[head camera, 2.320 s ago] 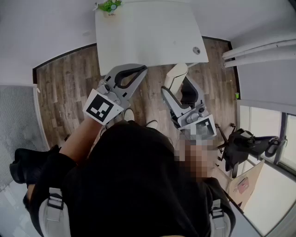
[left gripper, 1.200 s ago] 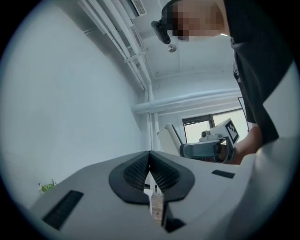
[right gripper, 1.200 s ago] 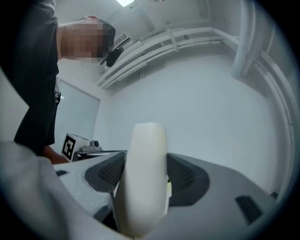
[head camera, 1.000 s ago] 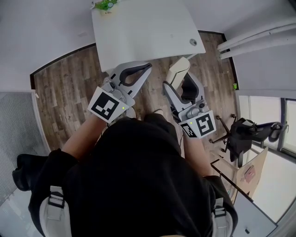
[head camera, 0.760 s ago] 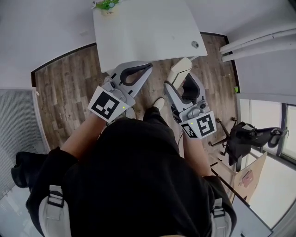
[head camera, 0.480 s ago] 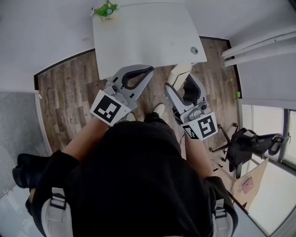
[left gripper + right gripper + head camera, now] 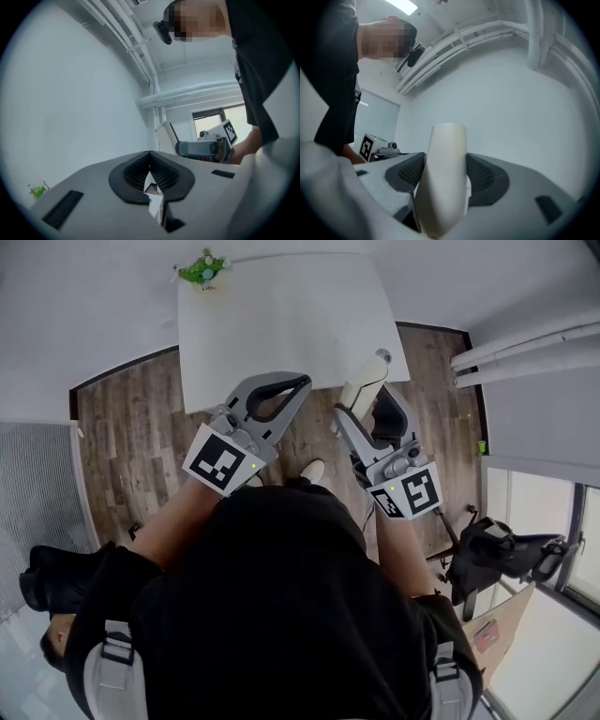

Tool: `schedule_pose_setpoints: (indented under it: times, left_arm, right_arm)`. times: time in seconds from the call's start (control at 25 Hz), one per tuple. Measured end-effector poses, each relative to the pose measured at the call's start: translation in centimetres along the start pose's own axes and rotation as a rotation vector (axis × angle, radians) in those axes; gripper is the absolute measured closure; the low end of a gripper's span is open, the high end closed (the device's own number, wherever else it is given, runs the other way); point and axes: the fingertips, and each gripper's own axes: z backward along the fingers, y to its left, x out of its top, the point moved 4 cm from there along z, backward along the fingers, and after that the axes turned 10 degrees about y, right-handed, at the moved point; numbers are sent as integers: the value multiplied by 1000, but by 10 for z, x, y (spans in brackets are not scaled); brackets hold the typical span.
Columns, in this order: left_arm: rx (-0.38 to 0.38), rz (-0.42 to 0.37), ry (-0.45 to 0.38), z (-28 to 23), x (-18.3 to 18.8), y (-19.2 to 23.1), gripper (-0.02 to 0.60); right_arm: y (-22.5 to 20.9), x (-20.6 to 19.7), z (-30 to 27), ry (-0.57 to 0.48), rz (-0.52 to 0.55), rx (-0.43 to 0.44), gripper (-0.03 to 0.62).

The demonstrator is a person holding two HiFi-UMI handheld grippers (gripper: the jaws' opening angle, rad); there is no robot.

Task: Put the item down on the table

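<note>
A cream, smooth, elongated item [image 7: 364, 382] stands upright between the jaws of my right gripper [image 7: 371, 403], which is shut on it. Its top overlaps the near right corner of the white table [image 7: 281, 320]. In the right gripper view the item [image 7: 443, 178] fills the gap between the dark pads [image 7: 487, 176]. My left gripper [image 7: 300, 382] hovers beside it over the wooden floor, just short of the table's near edge. Its jaws meet at the tips [image 7: 150, 157] with nothing between them.
A small green plant [image 7: 204, 266] sits at the table's far left corner. White pipes [image 7: 525, 338] run along the right wall. A black office chair [image 7: 497, 554] and a cardboard box [image 7: 487, 634] stand at the right, a grey panel [image 7: 37, 484] at the left.
The person has stepped toward the table, so both grippers are now closer to its near edge. The item's top now reaches the table's corner. Neither grip has changed.
</note>
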Motion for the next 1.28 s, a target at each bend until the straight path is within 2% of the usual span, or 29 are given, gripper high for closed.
schedule_pose_setpoints:
  times: [0.48,0.8,1.04,1.28]
  left_arm:
    - [65,-2,29,-67,5,-13,588]
    - [107,-1,61,-92,7,-16,588]
    - [128,12,80,-104,2,-2,588]
    - [104,50,61,-116,-3,32,588]
  right_arm:
    - [-76,-4,23,-5,-22,15,308]
    - [-113,-7,28,-20,-45,36,309]
    - [-132,-13,15,-12,-63,44,308]
    - [-144,-16,-17,8,-57,39,309]
